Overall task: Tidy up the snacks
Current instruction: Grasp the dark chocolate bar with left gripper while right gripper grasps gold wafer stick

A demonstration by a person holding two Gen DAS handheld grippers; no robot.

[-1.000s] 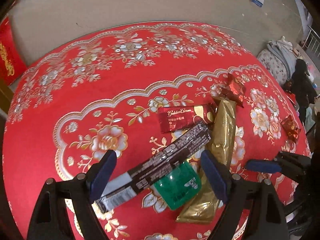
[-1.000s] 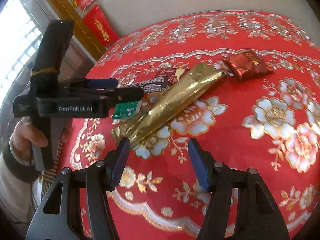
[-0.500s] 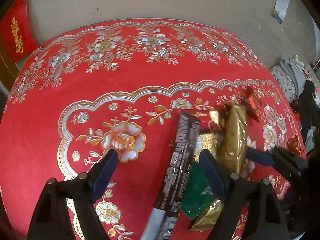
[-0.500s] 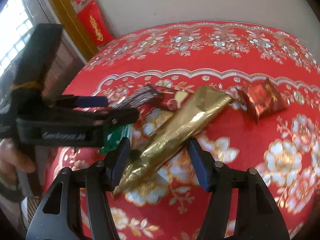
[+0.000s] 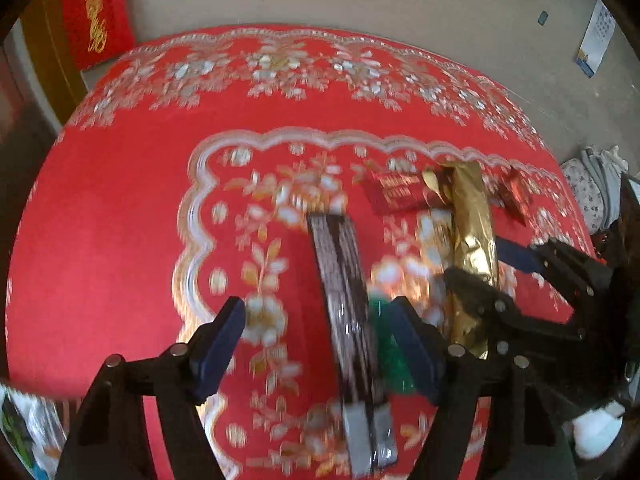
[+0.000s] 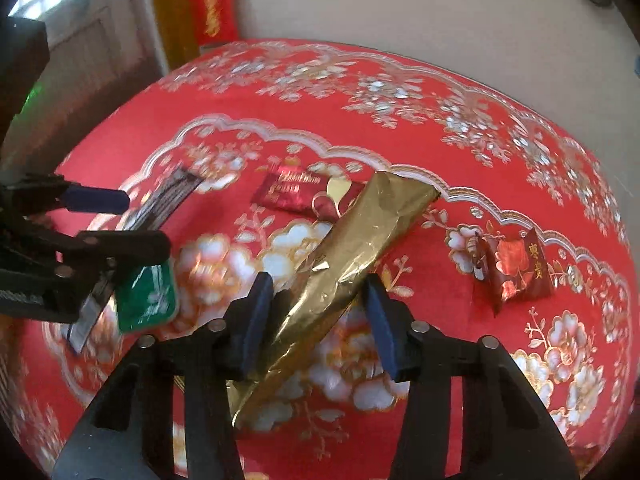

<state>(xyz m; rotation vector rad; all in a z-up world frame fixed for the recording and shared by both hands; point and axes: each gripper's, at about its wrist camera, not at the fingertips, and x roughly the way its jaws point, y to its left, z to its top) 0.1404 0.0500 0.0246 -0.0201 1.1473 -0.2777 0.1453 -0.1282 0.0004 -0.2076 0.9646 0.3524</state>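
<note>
While snacks lie loose, the red tablecloth (image 6: pixel 168 128) bears them.

Both cameras ride close above the red floral tablecloth (image 5: pixel 100 240), tipped steeply down along their own fingers. The left wrist view faces the far table rim at twelve o'clock, wall beyond. The right wrist view looks the same way from further right. Shared ground: the gold foil packet (image 6: pixel 360 248), at two o'clock in the left view, dead centre in the right.
</note>
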